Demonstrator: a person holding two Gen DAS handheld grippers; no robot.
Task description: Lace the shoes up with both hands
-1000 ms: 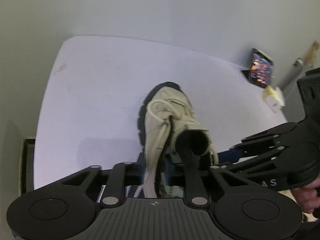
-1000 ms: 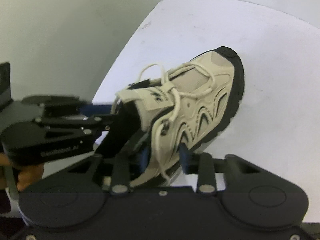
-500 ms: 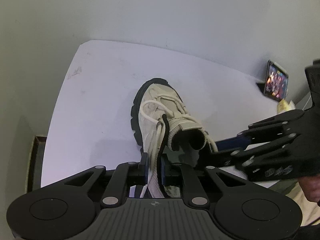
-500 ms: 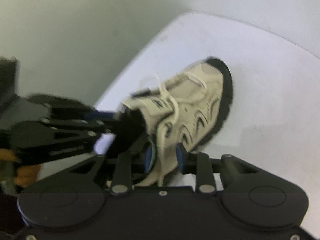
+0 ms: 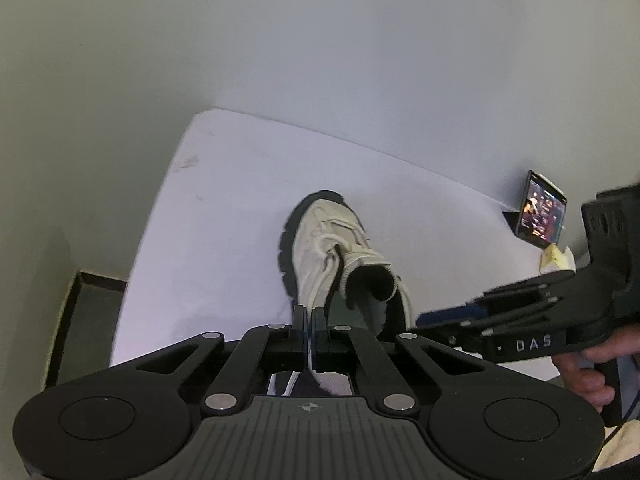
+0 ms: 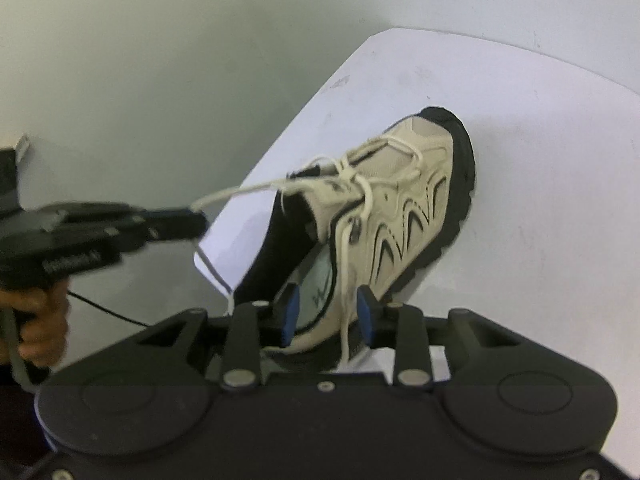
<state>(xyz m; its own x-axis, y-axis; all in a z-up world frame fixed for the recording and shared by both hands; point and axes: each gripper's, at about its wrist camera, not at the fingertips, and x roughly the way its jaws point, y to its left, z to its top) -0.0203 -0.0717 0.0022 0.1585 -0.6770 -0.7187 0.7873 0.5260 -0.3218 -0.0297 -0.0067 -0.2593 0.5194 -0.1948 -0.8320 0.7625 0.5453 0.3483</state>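
Note:
A beige sneaker with a black sole (image 5: 320, 240) (image 6: 408, 200) lies on the white table (image 5: 224, 220), toe pointing away. My left gripper (image 5: 310, 320) (image 6: 198, 220) is shut on one cream lace end (image 6: 248, 190), which runs taut from the upper eyelets out to the left. My right gripper (image 6: 328, 312) (image 5: 424, 318) stands open astride the shoe's side wall at the heel. The other lace (image 6: 344, 280) hangs down between its blue pads (image 6: 290, 312), and they do not press on it.
A phone with a lit screen (image 5: 542, 210) leans at the table's right edge, with a yellowish item (image 5: 556, 258) beside it. A dark box (image 5: 92, 320) sits below the table's left edge. A person's hands (image 5: 588, 372) (image 6: 36, 320) hold the grippers. A thin cable (image 6: 104, 308) trails from the left gripper.
My left gripper has shut on the lace and pulled back and up from the shoe, drawing the lace taut. My right gripper has lifted slightly, still astride the heel.

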